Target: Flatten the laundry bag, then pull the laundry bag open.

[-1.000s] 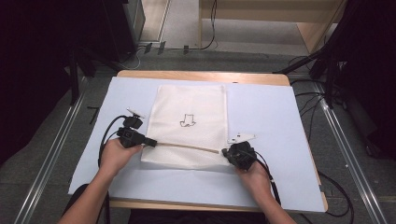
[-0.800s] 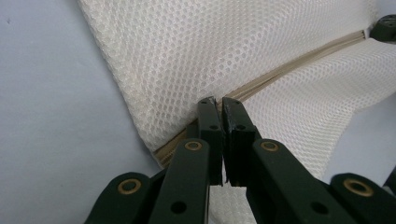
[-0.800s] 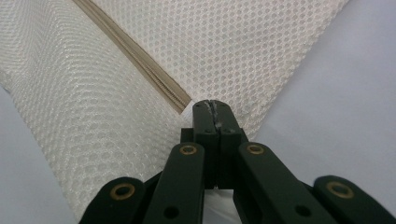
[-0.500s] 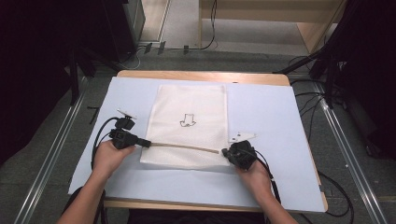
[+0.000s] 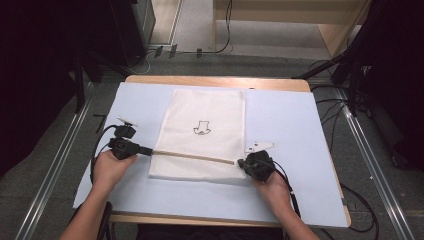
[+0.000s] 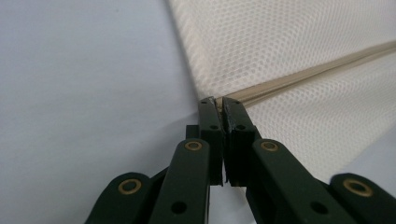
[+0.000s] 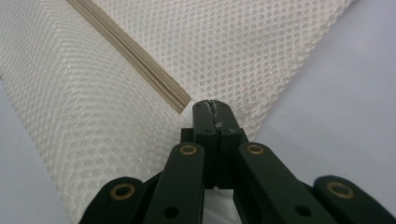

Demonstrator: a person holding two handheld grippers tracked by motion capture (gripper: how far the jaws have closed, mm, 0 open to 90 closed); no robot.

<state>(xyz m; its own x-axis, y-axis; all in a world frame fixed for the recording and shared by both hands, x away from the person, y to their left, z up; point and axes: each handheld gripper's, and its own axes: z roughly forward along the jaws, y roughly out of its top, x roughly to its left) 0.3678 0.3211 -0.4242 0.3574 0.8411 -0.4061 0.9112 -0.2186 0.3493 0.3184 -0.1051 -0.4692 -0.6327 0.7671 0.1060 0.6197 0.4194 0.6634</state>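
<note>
A white mesh bag [image 5: 207, 107] with a small black print [image 5: 201, 128] lies flat on a pale blue mat [image 5: 285, 115]. A tan zipper [image 5: 192, 156] runs across its near end. My left gripper [image 5: 146, 150] sits at the bag's left edge, shut on the zipper's left end [image 6: 218, 100]; the tan zipper [image 6: 303, 70] stretches away from its tips over the mesh. My right gripper [image 5: 241, 162] is at the zipper's right end, shut on the mesh bag [image 7: 233, 51] right beside the zipper [image 7: 140, 60]. Whatever is pinched between each pair of jaws is hidden.
The mat covers a wooden table [image 5: 215, 81]. Bare mat lies to the left [image 5: 140, 105] and right of the bag. Cables trail from both grippers, and more cables [image 5: 345, 107] run on the floor around the table. Metal rails [image 5: 60, 155] flank it.
My left hand and gripper have shifted left, out to the bag's left edge, with the zipper's end in the jaws. The right gripper has stayed where it was.
</note>
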